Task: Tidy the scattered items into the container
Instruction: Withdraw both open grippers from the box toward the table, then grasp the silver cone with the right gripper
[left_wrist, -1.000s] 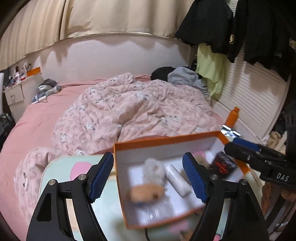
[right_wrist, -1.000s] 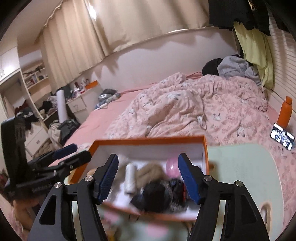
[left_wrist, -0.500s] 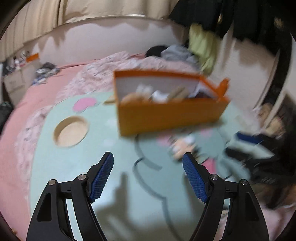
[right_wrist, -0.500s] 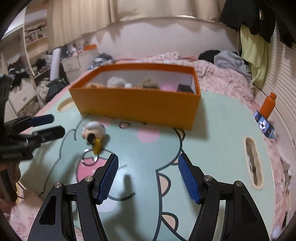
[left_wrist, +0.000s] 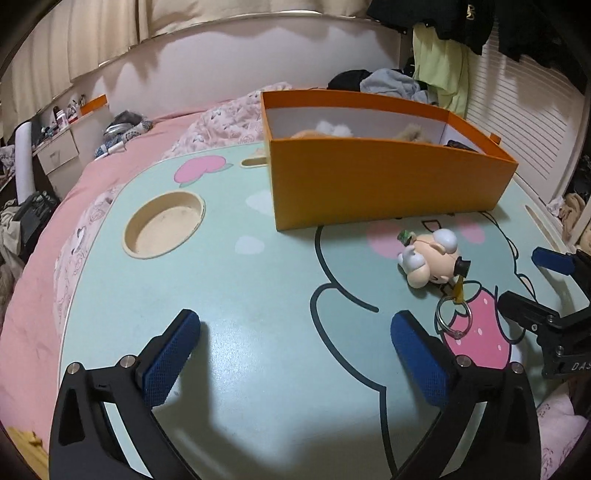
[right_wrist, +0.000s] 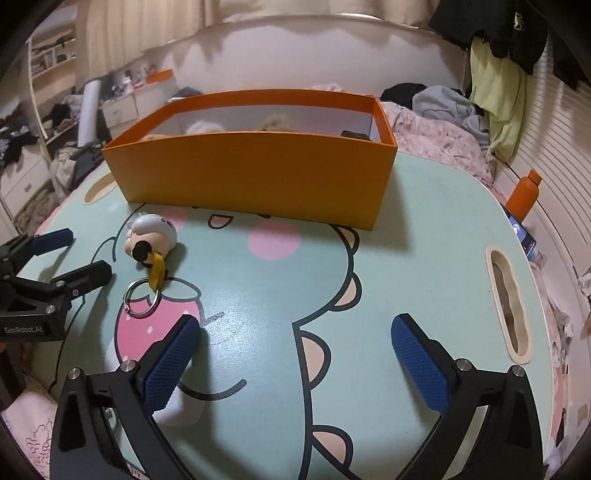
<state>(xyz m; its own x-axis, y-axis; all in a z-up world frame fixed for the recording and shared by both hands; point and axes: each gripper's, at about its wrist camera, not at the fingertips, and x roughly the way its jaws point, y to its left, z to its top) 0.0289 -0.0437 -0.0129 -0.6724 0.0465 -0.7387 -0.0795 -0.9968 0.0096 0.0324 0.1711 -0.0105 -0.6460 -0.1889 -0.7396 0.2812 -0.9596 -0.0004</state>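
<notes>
The open orange cardboard box (left_wrist: 384, 184) stands on the pale green lap table with a cartoon print (left_wrist: 229, 288), in the upper middle of both views. Over its rim only the tops of some soft, fluffy things show; I cannot tell what each one is.

The small figure keychain with a white cap, a yellow strap and a metal ring (left_wrist: 432, 258) lies on the table just in front of the box, outside it. In the left wrist view it is at the right of the middle, and in the right wrist view (right_wrist: 149, 240) at the left.

The left gripper (left_wrist: 295, 347) hangs over bare table. Its jaws are opening and nothing is between the blue pads (left_wrist: 170, 362). The right gripper (right_wrist: 295, 350) is the same: jaws opening, empty, with the keychain ring just beyond its left pad.

An orange bottle (right_wrist: 522, 195) stands at the right edge.
</notes>
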